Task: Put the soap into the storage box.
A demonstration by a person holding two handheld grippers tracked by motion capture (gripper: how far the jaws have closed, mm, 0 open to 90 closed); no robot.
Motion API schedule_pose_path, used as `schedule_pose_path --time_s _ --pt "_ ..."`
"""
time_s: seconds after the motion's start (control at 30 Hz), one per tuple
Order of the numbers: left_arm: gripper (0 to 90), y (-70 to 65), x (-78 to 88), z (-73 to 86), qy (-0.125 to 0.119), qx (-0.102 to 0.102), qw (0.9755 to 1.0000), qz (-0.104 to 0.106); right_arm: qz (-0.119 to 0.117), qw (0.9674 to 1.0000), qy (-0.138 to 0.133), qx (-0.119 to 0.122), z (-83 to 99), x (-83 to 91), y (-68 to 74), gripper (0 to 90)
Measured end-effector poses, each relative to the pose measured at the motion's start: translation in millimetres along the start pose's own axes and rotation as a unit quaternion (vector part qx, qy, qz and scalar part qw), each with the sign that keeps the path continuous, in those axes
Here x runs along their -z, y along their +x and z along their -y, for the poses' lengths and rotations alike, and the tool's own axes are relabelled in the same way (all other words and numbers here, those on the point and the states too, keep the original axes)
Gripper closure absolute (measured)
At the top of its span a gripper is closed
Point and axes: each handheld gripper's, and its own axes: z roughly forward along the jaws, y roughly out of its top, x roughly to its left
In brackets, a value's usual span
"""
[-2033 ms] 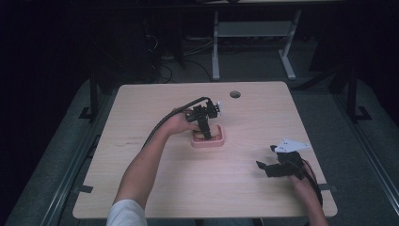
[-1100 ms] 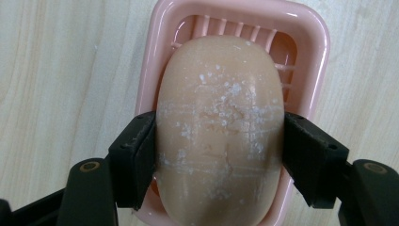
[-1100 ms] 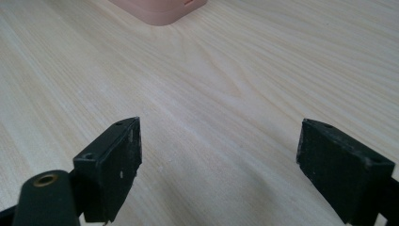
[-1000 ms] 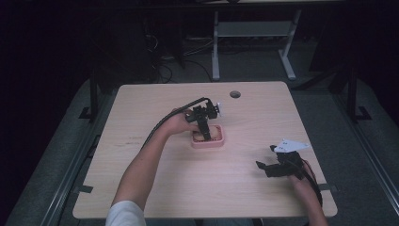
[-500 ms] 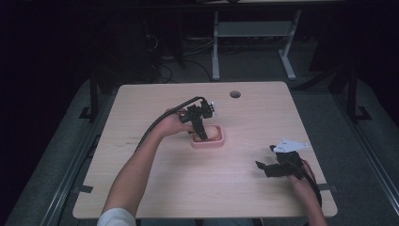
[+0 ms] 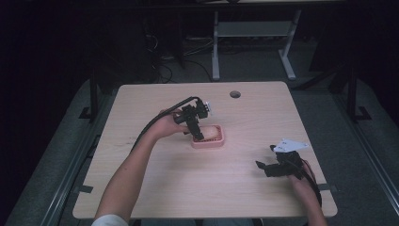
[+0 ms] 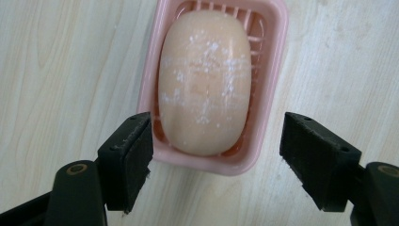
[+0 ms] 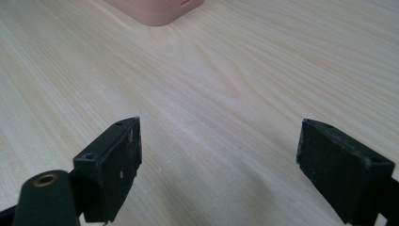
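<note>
Soap: the soap [image 7: 203,82], a peach oval bar dusted with white specks, lay lengthwise in the dish [image 7: 273,70], near the middle of the table [image 6: 141,188], a little toward the far edge.
Dish: pink, ribbed floor, flat on the wood; one of its corners showed at the top of the right gripper view [image 8: 155,12].
Change: over the last two seconds the left gripper [image 6: 197,134] had shifted slightly toward the person's left and tilted, from over the dish to its near-left end; soap and dish had not moved.
Left gripper: jaws stood wide apart, straddling the near end of the dish, one pad on each side, neither touching it as far as I could tell [image 7: 214,150].
Meaning: judged as either a lining-up to take the dish across its width or a release just made; nothing was clamped yet.
Right gripper: the right gripper [image 6: 268,167] rested low near the table's near-right corner, jaws apart over bare wood, well apart from the dish, and had stayed put.
Edges: the dish sat well in from every table edge; a round cable hole [image 6: 235,94] lay near the far edge.
Room: bare wood lay all around the dish, so a slide or lift looked free in any direction.
</note>
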Motion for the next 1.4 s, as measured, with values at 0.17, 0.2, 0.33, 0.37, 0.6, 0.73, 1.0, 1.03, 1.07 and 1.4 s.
schedule_pose_path --time_s 0.17,0.2,0.33,0.37,0.6,0.73,1.0,1.03,1.07,1.4 --pt "25.7 -0.7 2.3 5.8 0.001 0.003 1.0 -0.001 -0.001 1.0 0.002 -0.002 -0.1 -0.5 0.3 13.9" --pt "25.7 -1.8 3.6 7.0 -0.001 0.003 1.0 -0.002 0.0 1.0 0.002 -0.002 -0.1 -0.6 0.2 13.9" --pt "25.8 -4.4 6.5 11.5 -0.016 0.008 0.9998 -0.002 0.001 1.0 0.002 -0.001 -0.2 -0.7 0.2 13.9" --pt "25.8 -5.8 6.7 13.6 -0.016 0.009 0.9998 -0.002 0.002 1.0 0.002 0.001 -0.2 -0.7 0.2 13.9" --pt "25.7 -8.8 8.0 23.6 -0.019 0.015 0.9997 -0.002 0.001 1.0 0.004 0.003 -1.0 -2.3 1.4 13.9" --pt "25.4 -10.8 8.4 29.2 -0.02 0.019 0.9996 -0.001 0.002 1.0 0.004 0.002 -1.2 -2.9 1.4 13.9" --pt "24.8 -15.3 10.0 41.6 -0.024 0.024 0.9994 -0.002 0.003 1.0 0.007 0.0 -1.0 -2.9 1.0 13.9" --pt "24.8 -15.8 10.3 43.3 -0.024 0.023 0.9994 -0.004 0.003 1.0 0.007 -0.001 -1.0 -2.9 1.1 13.9" --pt "24.8 -16.3 10.8 45.2 -0.026 0.025 0.9993 -0.004 0.003 1.0 0.007 0.0 -1.1 -3.0 1.1 13.9" --pt "25.2 -21.4 13.0 59.5 -0.035 0.036 0.9987 -0.003 0.005 0.9999 0.01 0.0 -1.6 -4.5 2.3 13.9"
